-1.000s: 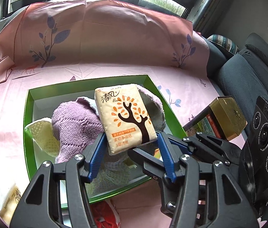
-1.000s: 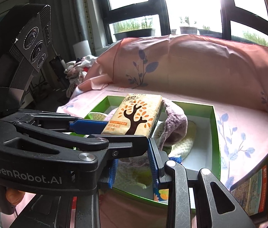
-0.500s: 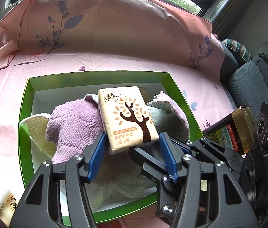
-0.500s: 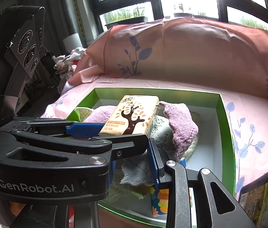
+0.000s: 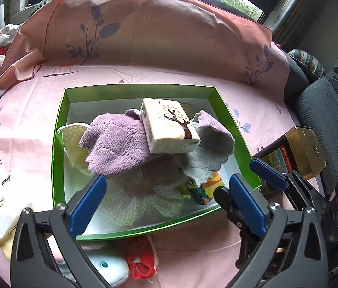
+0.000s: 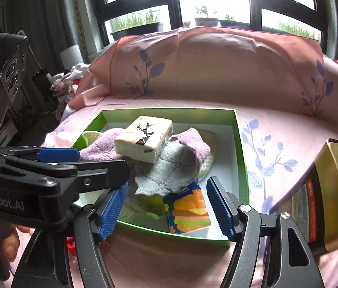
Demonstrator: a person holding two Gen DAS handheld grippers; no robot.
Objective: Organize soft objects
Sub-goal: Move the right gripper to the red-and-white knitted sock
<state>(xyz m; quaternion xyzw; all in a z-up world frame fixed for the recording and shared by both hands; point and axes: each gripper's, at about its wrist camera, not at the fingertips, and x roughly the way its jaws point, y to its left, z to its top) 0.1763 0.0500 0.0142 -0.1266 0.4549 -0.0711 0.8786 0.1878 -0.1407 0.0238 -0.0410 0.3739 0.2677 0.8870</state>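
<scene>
Tissue pack [image 5: 169, 126] rests on cloths [image 5: 118, 146] — both tools gape.

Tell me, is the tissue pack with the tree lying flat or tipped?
Tipped. The tissue pack leans on the bunched purple cloth, one end higher.

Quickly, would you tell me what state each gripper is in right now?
Left gripper: jaws just opened, empty.
Right gripper: jaws just opened, empty; tissue pack lies on the cloths.
</scene>
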